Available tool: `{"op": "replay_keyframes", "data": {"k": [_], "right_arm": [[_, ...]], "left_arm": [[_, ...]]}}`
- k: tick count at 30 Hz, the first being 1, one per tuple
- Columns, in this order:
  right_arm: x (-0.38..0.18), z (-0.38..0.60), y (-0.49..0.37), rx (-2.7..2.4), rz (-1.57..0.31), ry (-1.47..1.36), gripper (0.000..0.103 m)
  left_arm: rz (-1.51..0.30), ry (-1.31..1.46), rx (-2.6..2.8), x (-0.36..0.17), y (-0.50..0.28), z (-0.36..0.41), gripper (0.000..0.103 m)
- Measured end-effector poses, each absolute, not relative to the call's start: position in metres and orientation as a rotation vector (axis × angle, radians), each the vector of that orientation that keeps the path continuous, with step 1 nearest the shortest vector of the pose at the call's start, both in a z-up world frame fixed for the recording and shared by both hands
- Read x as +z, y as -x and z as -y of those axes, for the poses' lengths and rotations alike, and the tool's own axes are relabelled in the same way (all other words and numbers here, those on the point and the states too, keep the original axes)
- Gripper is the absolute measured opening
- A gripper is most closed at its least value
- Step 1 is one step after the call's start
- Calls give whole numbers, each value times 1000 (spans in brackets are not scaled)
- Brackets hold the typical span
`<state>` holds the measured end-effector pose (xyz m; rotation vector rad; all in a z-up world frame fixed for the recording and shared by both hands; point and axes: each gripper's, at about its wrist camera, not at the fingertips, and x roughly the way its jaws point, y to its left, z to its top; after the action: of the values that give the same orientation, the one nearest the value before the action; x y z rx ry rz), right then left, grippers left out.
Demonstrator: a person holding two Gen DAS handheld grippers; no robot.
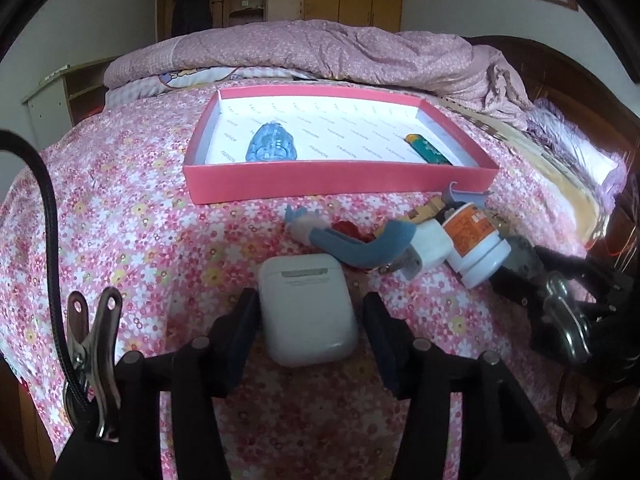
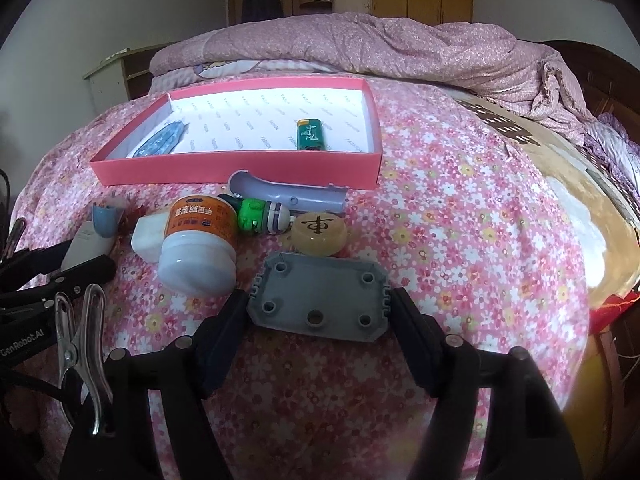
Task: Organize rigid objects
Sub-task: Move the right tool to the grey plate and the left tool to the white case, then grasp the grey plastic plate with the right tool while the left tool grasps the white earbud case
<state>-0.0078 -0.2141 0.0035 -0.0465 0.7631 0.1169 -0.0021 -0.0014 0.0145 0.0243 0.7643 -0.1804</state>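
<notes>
A pink box (image 1: 340, 182) with a white inside lies on the flowered bed; it also shows in the right wrist view (image 2: 240, 168). In it lie a blue clear toy (image 1: 270, 142) and a green lighter (image 2: 309, 135). My left gripper (image 1: 310, 324) is open around a white earbud case (image 1: 306, 308), with gaps at both sides. My right gripper (image 2: 318, 320) is open around a grey plastic plate (image 2: 320, 300), fingers close to its ends. Between the grippers lie a white jar with an orange label (image 2: 198, 246), a round chess piece (image 2: 318, 232) and a green toy (image 2: 260, 216).
A grey curved plastic shell (image 2: 288, 194) lies in front of the box. A blue hooked part (image 1: 360, 246) and a small white block (image 2: 148, 238) lie by the jar. A crumpled pink quilt (image 1: 320, 48) fills the back of the bed; a wooden headboard (image 1: 560, 76) stands at right.
</notes>
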Motion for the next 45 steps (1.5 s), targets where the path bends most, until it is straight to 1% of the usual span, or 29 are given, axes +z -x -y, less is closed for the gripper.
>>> {"op": "replay_keyframes", "data": {"k": [4,6,8,16,21,24,25,26,28,34,36,38,45], "right_arm": [[3,214,8,118,-757,46,73],[3,215,9,120,-755,43,73],[3,215,10,123,-753,38,73],[8,217,13,132,-752,29,72],[23,217,26,164,-694,42,72],[27,214,28,180,-683,52,72],[26,212,28,188,-685,54,72],[26,211,28,193,-688,55,72],[25,208,28,200,-692,53,72],[24,210,29,217,-695,33,72],[24,211,29,221,-698,25,72],[23,211,28,221,-702,22,72],[20,214,28,238,-711,-2,72]], "left_arm": [[-762,15,-196,14,2,-4,55],[-761,27,-197,14,2,-7,53],[-761,40,-191,15,2,-10,48],[-768,60,-218,18,7,-15,47],[-740,83,-221,28,15,-20,45],[-728,91,-219,34,17,-22,40],[-725,87,-215,37,18,-23,37],[-721,81,-210,39,18,-24,30],[-713,75,-205,43,19,-26,23],[-744,90,-191,38,12,-28,24],[-750,85,-185,35,11,-29,27],[-759,68,-175,33,9,-29,35],[-767,84,-179,28,2,-30,36]]}}
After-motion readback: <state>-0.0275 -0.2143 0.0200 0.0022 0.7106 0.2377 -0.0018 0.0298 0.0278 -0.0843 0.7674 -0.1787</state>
